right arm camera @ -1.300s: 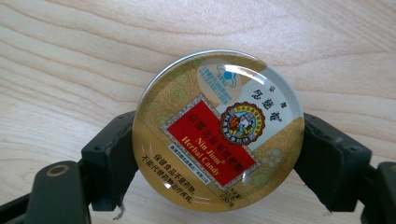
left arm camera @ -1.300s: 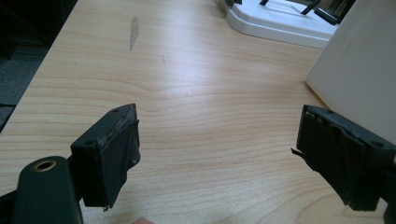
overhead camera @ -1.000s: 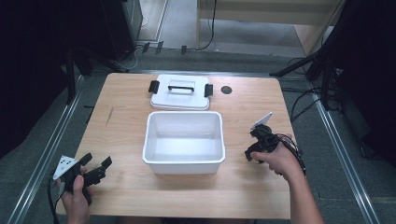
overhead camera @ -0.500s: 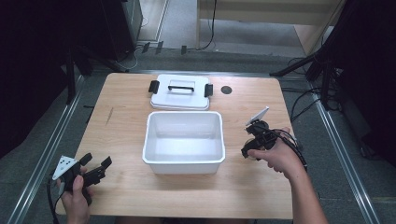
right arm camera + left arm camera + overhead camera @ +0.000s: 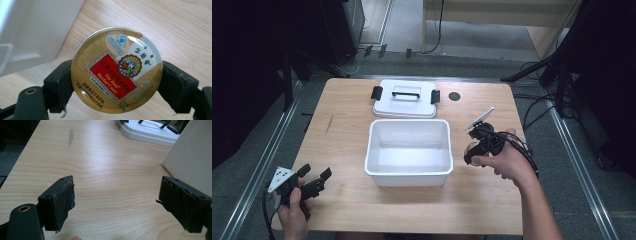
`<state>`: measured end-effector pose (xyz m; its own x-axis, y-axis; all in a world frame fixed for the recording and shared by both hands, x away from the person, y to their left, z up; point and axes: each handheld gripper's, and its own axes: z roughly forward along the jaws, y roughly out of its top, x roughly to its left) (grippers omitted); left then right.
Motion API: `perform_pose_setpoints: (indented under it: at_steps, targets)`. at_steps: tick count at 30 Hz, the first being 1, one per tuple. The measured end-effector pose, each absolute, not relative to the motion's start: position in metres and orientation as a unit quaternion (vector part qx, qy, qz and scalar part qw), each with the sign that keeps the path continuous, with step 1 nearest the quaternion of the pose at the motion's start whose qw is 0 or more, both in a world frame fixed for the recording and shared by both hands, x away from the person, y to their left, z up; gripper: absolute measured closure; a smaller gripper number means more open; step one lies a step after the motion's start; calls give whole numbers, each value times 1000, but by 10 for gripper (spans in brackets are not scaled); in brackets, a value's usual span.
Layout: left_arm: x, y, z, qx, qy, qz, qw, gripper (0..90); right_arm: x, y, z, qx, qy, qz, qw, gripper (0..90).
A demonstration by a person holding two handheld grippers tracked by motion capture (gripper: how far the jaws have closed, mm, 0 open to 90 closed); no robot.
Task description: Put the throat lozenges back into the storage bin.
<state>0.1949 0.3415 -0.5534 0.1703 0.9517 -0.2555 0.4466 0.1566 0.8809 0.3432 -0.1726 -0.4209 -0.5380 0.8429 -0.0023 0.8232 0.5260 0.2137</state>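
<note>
A round gold candy tin (image 5: 116,70) with a red label sits between the pads of my right gripper (image 5: 116,83), which is shut on its rim. In the high view the right gripper (image 5: 472,149) hovers just right of the white bin (image 5: 382,172), holding the tin (image 5: 470,148) above the table. The bin stands open with nothing inside. Its white lid (image 5: 404,102) with black latches lies flat behind it. Near the table's front left corner my left gripper (image 5: 316,173) stays low over the wood. Its jaws are open and hold nothing (image 5: 117,202).
A small dark round hole (image 5: 454,96) marks the tabletop right of the lid. In the left gripper view the bin's wall (image 5: 192,152) rises at right and the lid (image 5: 150,132) lies farther off. Cables run along the floor at right.
My right gripper has risen with the tin and drifted left, closer to the bin's right wall. The left gripper has stayed where it was.
</note>
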Motion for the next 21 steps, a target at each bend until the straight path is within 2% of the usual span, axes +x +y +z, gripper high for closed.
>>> perform_pose_setpoints:
  at_steps: [21]
  targets:
    - [195,342,-553,594,589,260,482,140,343,-141,-372,434,892,91,90,209]
